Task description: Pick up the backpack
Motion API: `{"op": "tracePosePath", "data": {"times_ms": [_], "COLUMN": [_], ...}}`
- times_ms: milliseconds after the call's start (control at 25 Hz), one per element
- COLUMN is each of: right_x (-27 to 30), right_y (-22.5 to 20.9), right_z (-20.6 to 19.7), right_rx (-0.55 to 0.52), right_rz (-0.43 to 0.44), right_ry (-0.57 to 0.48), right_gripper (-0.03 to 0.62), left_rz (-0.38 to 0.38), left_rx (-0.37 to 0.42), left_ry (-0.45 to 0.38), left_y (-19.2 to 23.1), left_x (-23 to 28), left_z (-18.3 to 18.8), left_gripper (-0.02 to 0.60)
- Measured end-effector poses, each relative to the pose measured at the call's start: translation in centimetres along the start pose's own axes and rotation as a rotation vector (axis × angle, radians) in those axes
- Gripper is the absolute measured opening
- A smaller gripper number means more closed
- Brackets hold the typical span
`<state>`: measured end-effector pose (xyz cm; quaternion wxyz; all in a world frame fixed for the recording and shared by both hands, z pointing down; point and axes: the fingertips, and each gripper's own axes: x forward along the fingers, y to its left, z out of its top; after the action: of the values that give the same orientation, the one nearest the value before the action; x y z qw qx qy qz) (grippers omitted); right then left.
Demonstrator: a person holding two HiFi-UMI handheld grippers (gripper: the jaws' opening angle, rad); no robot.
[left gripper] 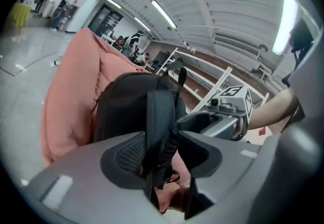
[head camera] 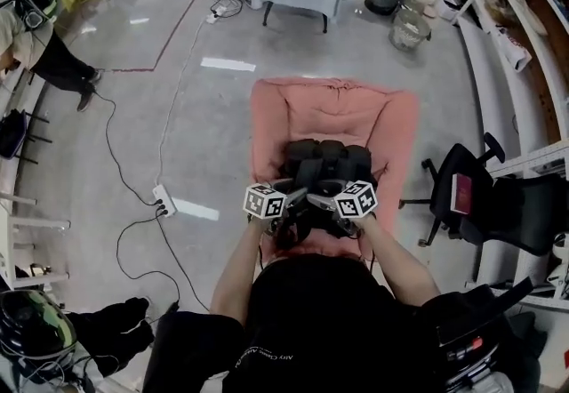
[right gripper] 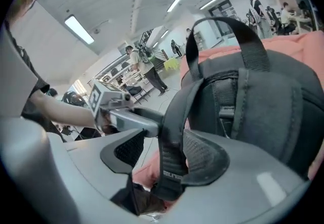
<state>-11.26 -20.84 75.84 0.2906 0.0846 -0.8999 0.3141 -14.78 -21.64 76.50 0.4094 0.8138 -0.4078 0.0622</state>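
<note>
Left gripper (left gripper: 162, 153), jaws apart, straddles one shoulder strap (left gripper: 160, 116); right gripper (right gripper: 163, 156), likewise unclamped, straddles the other strap (right gripper: 172, 126). The black backpack (head camera: 324, 160) rests on the pink chair (head camera: 276, 116). Bare floor (head camera: 196, 124) lies left; an office chair (head camera: 467, 191) stands near the right edge.

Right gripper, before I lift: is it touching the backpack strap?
Touching: right gripper view shows the strap lying against one pad, with a gap at the other.
</note>
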Motion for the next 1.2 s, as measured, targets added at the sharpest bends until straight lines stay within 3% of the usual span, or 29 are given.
{"op": "tracePosePath", "data": {"times_ms": [80,120,240,320,440,520,560,600,640,760,840,1080,1200], "right_x": [-0.8,-1.4,-4.1,-5.5,-5.9,-5.0,-4.4,-3.8,-3.2,-2.6,-2.9,-4.5,-6.1], "right_y": [0.8,1.1,1.8,1.4,-0.6,0.4,1.7,3.2,4.7,7.3,7.9,8.3,7.5], "right_z": [0.2,0.4,0.7,0.6,0.5,1.3,1.7,2.1,2.3,2.3,2.2,1.7,0.5], "right_rx": [-0.011,-0.013,-0.012,-0.012,0.019,0.051,0.045,0.023,-0.004,-0.018,-0.029,-0.077,-0.058], "right_rz": [0.032,0.047,0.098,0.082,0.008,0.082,0.144,0.200,0.241,0.303,0.321,0.317,0.276], "right_ry": [-0.014,-0.028,-0.073,-0.082,-0.101,-0.118,-0.116,-0.106,-0.091,-0.060,-0.057,-0.052,-0.047], "right_gripper": [0.262,0.261,0.256,0.261,0.308,0.322,0.301,0.236,0.124,0.080,0.081,0.106,0.109], "left_rz": [-0.009,-0.032,-0.214,-0.308,-0.378,-0.432,-0.443,-0.440,-0.424,-0.332,-0.336,-0.607,-0.711], "left_rx": [-0.072,-0.120,-0.243,-0.297,-0.367,-0.399,-0.397,-0.379,-0.345,-0.197,-0.192,-0.517,-0.566], "left_ry": [-0.032,-0.053,-0.106,-0.143,-0.177,-0.171,-0.165,-0.163,-0.167,-0.166,-0.145,-0.090,-0.014], "left_y": [0.3,0.2,-2.4,-3.7,-4.6,-5.9,-6.3,-6.5,-6.6,-6.7,-6.9,-8.1,-10.2], "left_x": [0.7,0.6,0.4,-0.1,-1.0,-1.7,-2.0,-2.3,-2.9,-4.6,-4.9,-3.9,-2.0], "left_z": [0.2,0.3,1.3,2.3,3.4,3.6,3.6,3.5,3.6,3.7,3.6,2.4,1.7], "left_gripper": [0.154,0.090,0.043,0.032,0.025,0.025,0.025,0.025,0.012,0.045,0.051,0.052,0.055]}}
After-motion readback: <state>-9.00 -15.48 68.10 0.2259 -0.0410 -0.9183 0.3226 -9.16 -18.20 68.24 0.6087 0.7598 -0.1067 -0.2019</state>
